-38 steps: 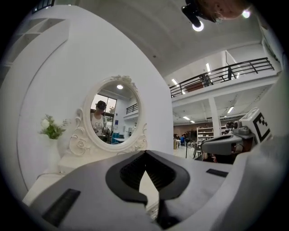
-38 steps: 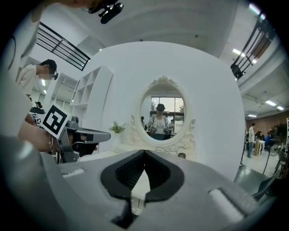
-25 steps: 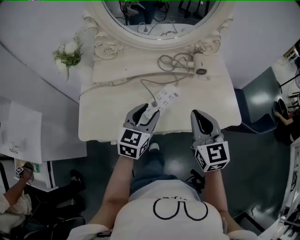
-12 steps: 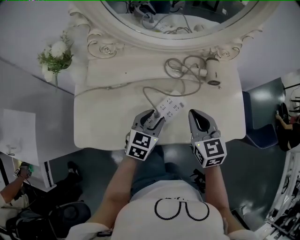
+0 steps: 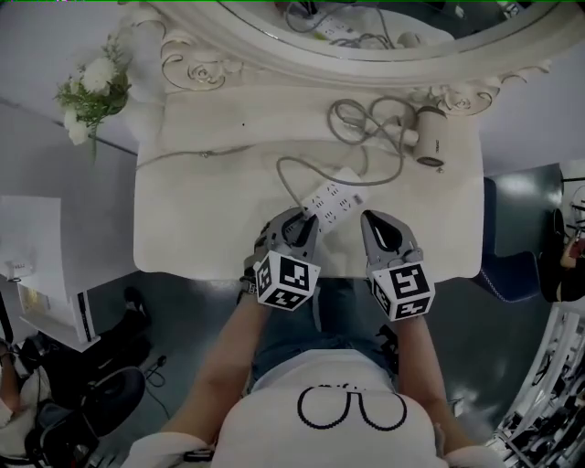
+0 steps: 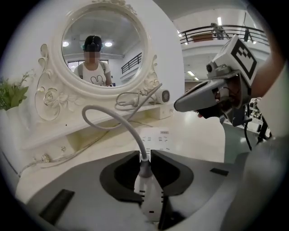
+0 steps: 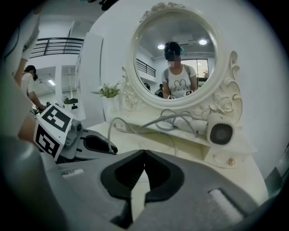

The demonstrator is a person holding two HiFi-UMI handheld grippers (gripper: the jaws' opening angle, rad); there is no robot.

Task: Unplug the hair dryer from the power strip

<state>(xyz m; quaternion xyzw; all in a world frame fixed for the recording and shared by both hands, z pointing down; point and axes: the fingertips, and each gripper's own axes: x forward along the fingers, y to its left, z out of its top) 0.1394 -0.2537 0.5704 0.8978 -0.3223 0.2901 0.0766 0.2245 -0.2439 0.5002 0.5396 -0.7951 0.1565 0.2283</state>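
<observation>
A white power strip (image 5: 334,199) lies slanted near the front of the cream vanity table (image 5: 201,228). Its grey cord (image 6: 113,118) loops away to the left. My left gripper (image 5: 297,219) is closing its jaws on the strip's near, cord end (image 6: 145,180), and the pads touch both sides. The white hair dryer (image 5: 431,146) lies on the raised shelf at the back right, also visible in the right gripper view (image 7: 220,133). Its coiled cord (image 5: 370,123) runs down to the strip's far end. My right gripper (image 5: 377,224) hovers shut and empty just right of the strip.
A round mirror (image 5: 366,27) in an ornate frame backs the table. White flowers (image 5: 87,91) stand at the back left. The table's front edge (image 5: 228,271) lies just under both grippers. A blue seat (image 5: 512,247) stands to the right.
Both grippers have come down and forward over the table's front. The left one now sits over the strip's near end, with its jaws narrowed around it.
</observation>
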